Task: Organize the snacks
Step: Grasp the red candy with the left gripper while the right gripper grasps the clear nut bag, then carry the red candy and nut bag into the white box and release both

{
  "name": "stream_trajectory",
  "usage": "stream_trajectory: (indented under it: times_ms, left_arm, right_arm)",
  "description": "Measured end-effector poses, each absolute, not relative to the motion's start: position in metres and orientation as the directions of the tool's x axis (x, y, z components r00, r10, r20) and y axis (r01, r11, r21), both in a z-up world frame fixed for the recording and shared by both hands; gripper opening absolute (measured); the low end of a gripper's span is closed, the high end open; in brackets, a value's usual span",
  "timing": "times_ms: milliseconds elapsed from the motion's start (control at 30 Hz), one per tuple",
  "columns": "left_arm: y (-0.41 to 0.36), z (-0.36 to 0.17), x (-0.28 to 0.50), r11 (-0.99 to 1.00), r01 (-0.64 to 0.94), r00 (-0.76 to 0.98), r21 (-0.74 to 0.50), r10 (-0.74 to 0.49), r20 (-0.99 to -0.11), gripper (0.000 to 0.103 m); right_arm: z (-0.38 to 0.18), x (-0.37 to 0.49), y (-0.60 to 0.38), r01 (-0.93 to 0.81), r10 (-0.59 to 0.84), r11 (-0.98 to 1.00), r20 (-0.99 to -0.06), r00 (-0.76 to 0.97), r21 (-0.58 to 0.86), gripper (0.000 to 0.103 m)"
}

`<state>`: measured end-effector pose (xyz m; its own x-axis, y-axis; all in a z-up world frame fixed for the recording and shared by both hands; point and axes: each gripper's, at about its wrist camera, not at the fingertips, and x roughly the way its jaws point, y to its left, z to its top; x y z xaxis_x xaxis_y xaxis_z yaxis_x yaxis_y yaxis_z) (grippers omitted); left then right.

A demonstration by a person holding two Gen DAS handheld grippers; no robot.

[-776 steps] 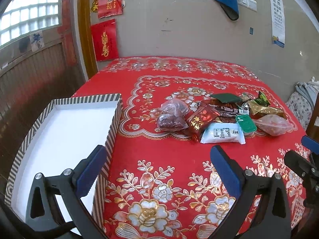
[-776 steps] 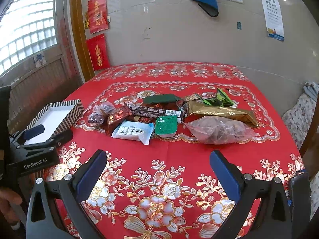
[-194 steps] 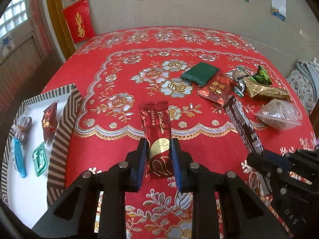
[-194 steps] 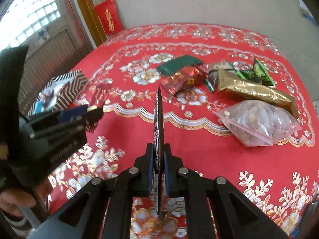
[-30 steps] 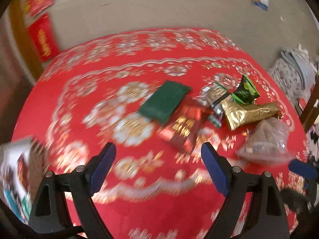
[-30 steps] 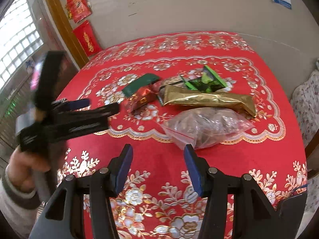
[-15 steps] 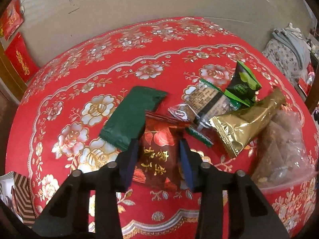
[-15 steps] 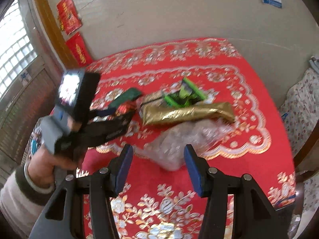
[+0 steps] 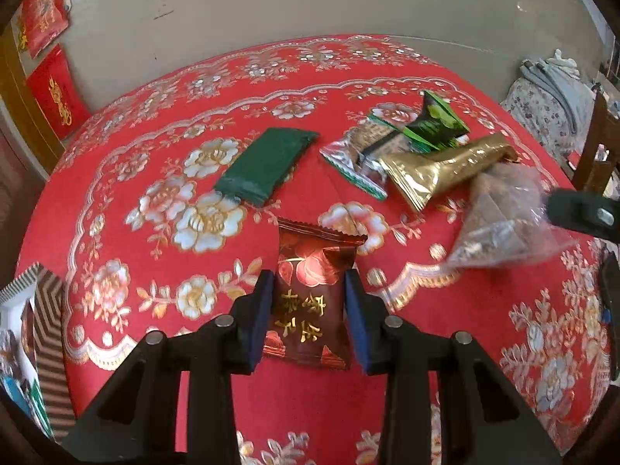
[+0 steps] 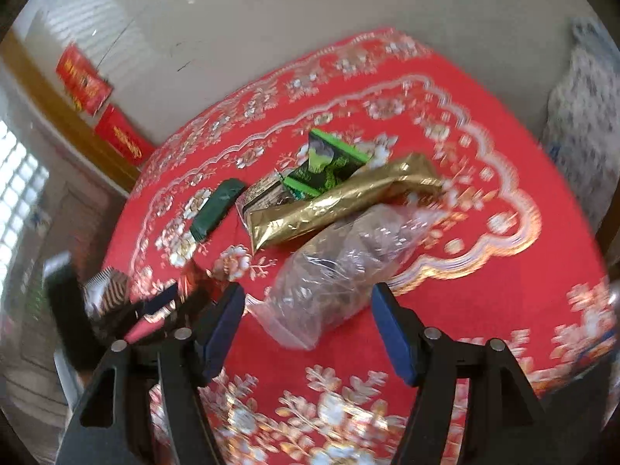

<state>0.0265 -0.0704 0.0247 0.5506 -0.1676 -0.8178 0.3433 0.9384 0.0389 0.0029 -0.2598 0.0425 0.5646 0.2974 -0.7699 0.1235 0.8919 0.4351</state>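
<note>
My left gripper [image 9: 310,310] is shut on a dark red snack packet with gold characters [image 9: 310,302] and holds it above the red flowered tablecloth. A dark green packet [image 9: 267,164], a silver and green packet [image 9: 360,155], a black and green packet [image 9: 436,126], a gold packet [image 9: 445,172] and a clear bag of brown snacks [image 9: 500,224] lie beyond. My right gripper [image 10: 308,317] is open, its fingers on either side of the clear bag [image 10: 341,267], which lies on the cloth. The striped box [image 9: 42,329] with several snacks in it is at the far left.
The gold packet [image 10: 333,201], black and green packet [image 10: 329,164] and dark green packet [image 10: 217,209] lie behind the clear bag. My left gripper [image 10: 162,310] shows blurred at the left of the right wrist view. A wall and a wooden chair [image 9: 596,147] border the table.
My left gripper has closed on the dark red packet and lifted it back from the pile. My right gripper has opened wider and moved down over the clear bag.
</note>
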Motion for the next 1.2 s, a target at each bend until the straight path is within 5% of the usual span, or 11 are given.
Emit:
stream_trajectory:
  times_ms: [200, 267, 300, 400, 1200]
  left_arm:
    - [-0.063, 0.021, 0.018, 0.941, 0.337, 0.535, 0.014, -0.179, -0.826, 0.038]
    - [-0.062, 0.021, 0.016, 0.943, 0.333, 0.539, 0.011, -0.181, -0.823, 0.038]
    - [-0.062, 0.021, 0.015, 0.943, 0.332, 0.540, 0.008, -0.183, -0.822, 0.038]
    - [-0.062, 0.021, 0.012, 0.942, 0.336, 0.536, -0.001, -0.192, -0.822, 0.038]
    - [-0.014, 0.041, -0.040, 0.971, 0.239, 0.622, -0.021, -0.170, -0.765, 0.038]
  right_arm:
    - [0.020, 0.021, -0.258, 0.146, 0.247, 0.909, -0.787, 0.565, 0.390, 0.070]
    - [0.019, 0.022, -0.256, 0.122, 0.228, 0.926, -0.788, 0.572, 0.356, 0.058]
    - [0.020, 0.020, -0.254, 0.100, 0.229, 0.934, -0.788, 0.571, 0.343, 0.044]
    - [0.028, 0.009, -0.246, 0.058, 0.204, 0.955, -0.783, 0.588, 0.292, 0.033]
    - [0.058, -0.073, -0.166, -0.126, 0.206, 0.978, -0.708, 0.675, 0.164, 0.032]
